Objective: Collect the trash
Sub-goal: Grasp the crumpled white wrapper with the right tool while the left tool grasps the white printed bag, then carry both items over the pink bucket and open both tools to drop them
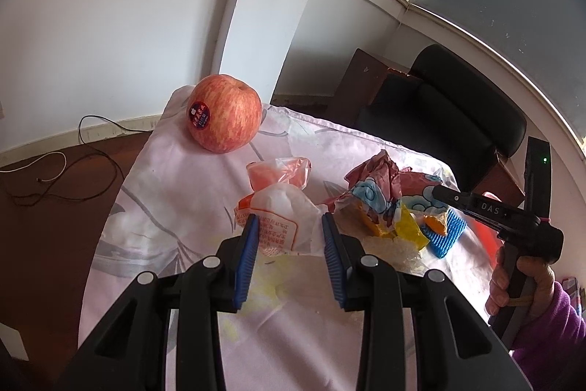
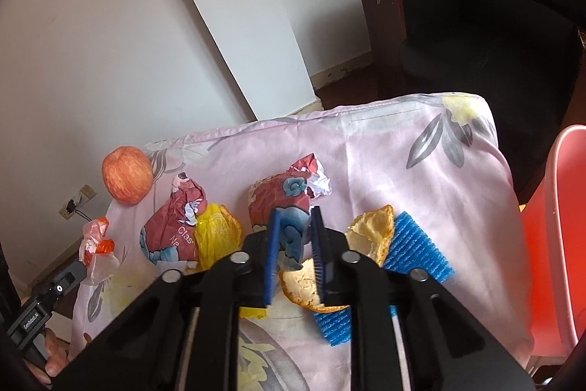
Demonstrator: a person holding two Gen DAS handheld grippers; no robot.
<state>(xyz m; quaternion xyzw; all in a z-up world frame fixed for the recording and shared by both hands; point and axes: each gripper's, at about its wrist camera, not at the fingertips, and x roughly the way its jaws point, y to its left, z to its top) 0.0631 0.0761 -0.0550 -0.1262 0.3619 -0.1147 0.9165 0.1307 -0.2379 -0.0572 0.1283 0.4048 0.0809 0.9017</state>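
A pile of trash lies on a pink flowered cloth (image 1: 175,193). My left gripper (image 1: 289,220) is open, its blue pads either side of a white and orange plastic wrapper (image 1: 280,211), which also shows in the right wrist view (image 2: 97,244). My right gripper (image 2: 296,217) is shut on a crumpled red and blue paper wrapper (image 2: 284,196). In the left wrist view that gripper (image 1: 445,196) reaches into the pile. Orange peel (image 2: 370,233), a yellow wrapper (image 2: 216,233), a second red crumpled wrapper (image 2: 172,226) and blue foam netting (image 2: 414,244) lie around it.
A red apple (image 1: 225,114) with a sticker sits at the cloth's far left corner, also seen in the right wrist view (image 2: 126,174). A black chair (image 1: 450,112) stands beyond the table. A red plastic chair (image 2: 556,226) is at the right. Cables (image 1: 62,171) lie on the brown tabletop.
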